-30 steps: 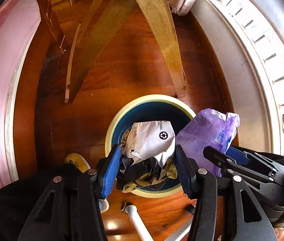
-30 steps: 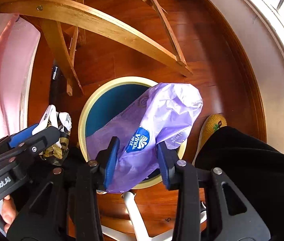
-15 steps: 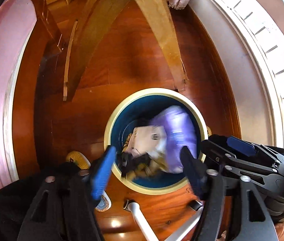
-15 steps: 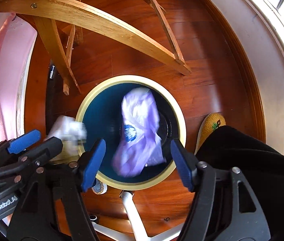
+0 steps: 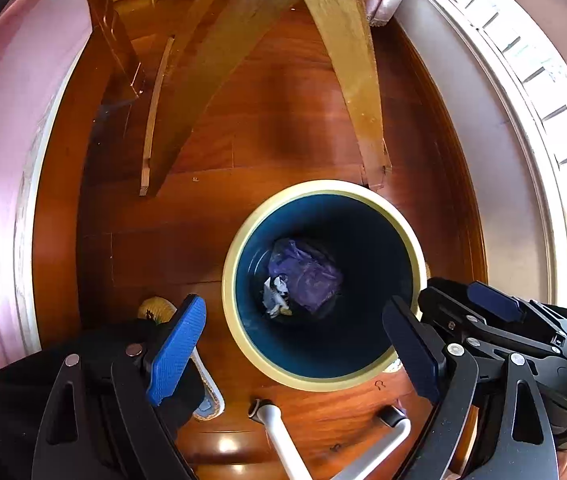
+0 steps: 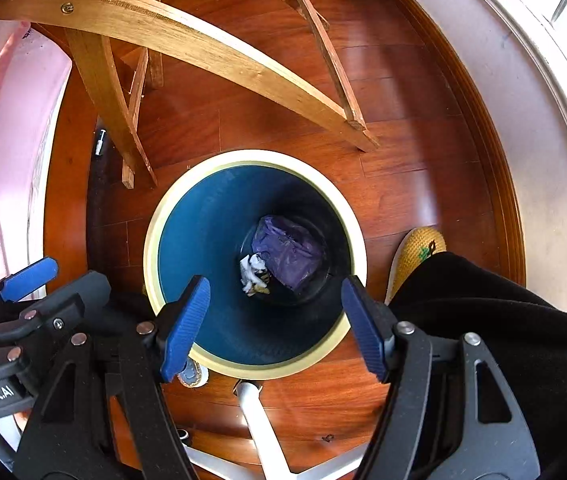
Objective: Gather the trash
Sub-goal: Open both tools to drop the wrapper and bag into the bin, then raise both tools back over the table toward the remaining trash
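Both views look steeply down into a round bin [image 5: 411, 236] with a cream rim and blue inside, standing on a wood floor [image 5: 283, 120]. At its bottom lie a purple bag [image 5: 307, 272] and, touching it on the left, a crumpled white wrapper [image 5: 277, 294]. The left hand-held gripper [image 5: 293, 344], at the lower centre of its frame, is opening wide with nothing between its jaws. The right hand-held gripper [image 6: 275, 324] stands well open over the bin, also empty. Wooden chair legs [image 6: 203, 48] cross the upper frame.
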`<state>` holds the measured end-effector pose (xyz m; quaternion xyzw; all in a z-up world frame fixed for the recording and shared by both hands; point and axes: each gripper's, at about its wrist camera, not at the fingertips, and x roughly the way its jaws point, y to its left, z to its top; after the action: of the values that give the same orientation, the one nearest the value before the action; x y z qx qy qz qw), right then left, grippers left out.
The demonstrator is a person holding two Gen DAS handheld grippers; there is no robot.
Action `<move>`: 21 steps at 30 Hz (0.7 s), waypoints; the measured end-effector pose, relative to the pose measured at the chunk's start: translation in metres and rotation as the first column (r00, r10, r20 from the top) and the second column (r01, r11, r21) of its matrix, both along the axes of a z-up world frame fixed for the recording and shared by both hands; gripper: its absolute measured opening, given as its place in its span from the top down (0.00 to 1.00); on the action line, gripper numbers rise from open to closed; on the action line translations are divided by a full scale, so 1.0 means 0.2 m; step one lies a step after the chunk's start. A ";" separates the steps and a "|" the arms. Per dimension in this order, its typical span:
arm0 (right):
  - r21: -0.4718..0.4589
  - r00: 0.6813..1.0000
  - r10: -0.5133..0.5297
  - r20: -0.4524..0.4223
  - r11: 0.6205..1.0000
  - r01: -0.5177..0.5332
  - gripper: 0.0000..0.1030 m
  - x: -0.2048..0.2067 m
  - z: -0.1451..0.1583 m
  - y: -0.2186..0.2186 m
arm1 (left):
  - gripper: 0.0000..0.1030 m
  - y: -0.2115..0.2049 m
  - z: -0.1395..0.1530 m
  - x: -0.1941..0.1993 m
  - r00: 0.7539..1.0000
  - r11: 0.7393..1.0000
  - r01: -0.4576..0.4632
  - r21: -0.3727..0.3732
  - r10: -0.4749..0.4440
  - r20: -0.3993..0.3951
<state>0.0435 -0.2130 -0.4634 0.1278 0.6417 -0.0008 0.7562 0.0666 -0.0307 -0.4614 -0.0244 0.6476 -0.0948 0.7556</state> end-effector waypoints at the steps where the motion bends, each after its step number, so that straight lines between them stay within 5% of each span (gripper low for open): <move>1: 0.000 1.000 0.002 0.002 1.000 -0.002 0.36 0.00 0.00 0.00 | 0.11 0.01 0.00 0.00 1.000 1.000 -0.004 0.002 0.004 0.002; 11: -0.012 0.999 0.005 0.033 1.000 -0.004 0.36 -0.03 0.06 0.03 | 0.11 0.06 0.09 -0.07 0.999 1.000 -0.013 0.007 0.013 0.048; 21: -0.027 0.997 -0.029 0.077 0.999 0.031 0.35 -0.12 0.23 0.03 | 0.11 0.07 0.35 -0.24 0.981 1.000 0.029 0.009 -0.031 0.193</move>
<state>0.0189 -0.2074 -0.4167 0.1265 0.6102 -0.0163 0.7819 0.0189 -0.0160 -0.3913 -0.0029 0.5721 -0.1060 0.8133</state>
